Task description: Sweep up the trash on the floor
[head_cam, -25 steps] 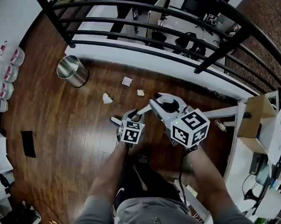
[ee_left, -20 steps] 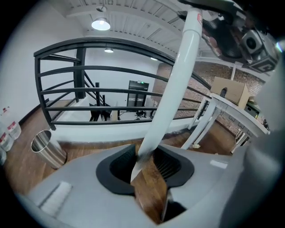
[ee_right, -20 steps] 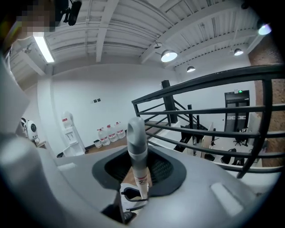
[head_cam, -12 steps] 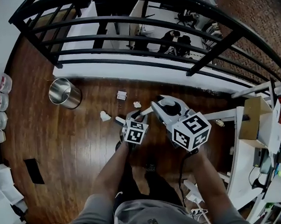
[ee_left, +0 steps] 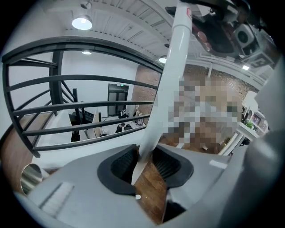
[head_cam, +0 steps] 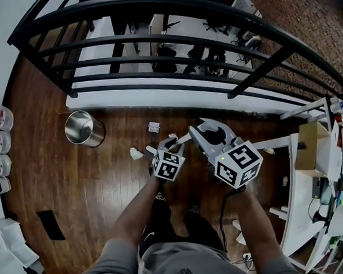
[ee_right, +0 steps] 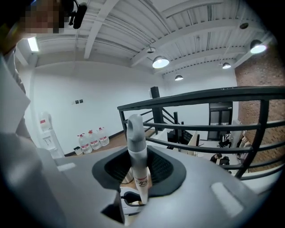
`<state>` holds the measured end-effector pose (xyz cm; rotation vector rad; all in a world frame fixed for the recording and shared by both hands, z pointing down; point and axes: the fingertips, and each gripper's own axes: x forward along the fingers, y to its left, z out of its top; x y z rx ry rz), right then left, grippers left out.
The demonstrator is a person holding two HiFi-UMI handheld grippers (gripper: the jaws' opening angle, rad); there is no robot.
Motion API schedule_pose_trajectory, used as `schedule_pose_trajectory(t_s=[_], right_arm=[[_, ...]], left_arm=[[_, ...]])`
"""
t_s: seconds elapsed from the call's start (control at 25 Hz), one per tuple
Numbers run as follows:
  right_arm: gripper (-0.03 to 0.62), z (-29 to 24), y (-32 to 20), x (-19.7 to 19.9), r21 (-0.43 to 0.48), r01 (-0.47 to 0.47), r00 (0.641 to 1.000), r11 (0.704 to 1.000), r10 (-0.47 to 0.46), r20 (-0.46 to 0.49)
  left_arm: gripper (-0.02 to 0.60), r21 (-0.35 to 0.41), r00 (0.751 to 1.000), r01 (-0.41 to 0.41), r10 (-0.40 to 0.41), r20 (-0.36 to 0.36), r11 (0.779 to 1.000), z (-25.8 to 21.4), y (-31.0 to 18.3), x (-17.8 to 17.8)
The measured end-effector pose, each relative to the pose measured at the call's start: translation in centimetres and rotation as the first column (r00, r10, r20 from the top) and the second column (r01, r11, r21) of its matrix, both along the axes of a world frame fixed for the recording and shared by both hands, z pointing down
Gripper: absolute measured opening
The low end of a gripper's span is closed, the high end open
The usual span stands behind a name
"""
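Sharing one broom handle (ee_left: 173, 67), right claw (ee_right: 138, 156) grips, left claw (ee_left: 146, 153) just tightened.

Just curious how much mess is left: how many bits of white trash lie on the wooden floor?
3: a flat paper scrap farthest away, a crumpled bit just right of it, and a crumpled wad nearer the steel bin. The person's body may hide more.

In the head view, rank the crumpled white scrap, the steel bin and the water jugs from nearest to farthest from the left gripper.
1. The crumpled white scrap: just left of the left gripper.
2. The steel bin: farther left and slightly higher in the picture.
3. The water jugs: at the far left edge.
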<state>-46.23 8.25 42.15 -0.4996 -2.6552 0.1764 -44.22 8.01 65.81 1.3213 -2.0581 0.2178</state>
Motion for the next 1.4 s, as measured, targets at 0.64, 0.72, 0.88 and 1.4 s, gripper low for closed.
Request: schedule_pose_trajectory(t_s=[0.64,0.72,0.88,1.4], right_arm=[[0.094,4.9,8.2,-2.5,-0.128,0.01,0.995,0.992,-0.023,-0.099],[0.094,6.6,8.7,-2.2,-0.127,0.001,0.991,0.992,-0.018,-0.13],[0.094,7.8,6.8,-1.9,-0.104,-0.062,0.988,0.993,0.047,-0.147],[0.094,8.0,-5.9,3.8,-0.037,-0.357,0.923,0.933,0.347,-0.165]], left_arm=[[0.118,-0.216,0.999,-0.033,0.038,0.021,0.976,4.0,13.5,-3.6],[0.12,-0.235,0.998,-0.054,0.058,0.011,0.97,5.7,14.0,-3.7],[0.124,-0.206,0.995,-0.092,0.098,0.017,0.974,6.8,11.8,-4.3],[0.127,-0.118,0.933,-0.351,0.357,0.034,0.929,6.8,-1.7,0.1]])
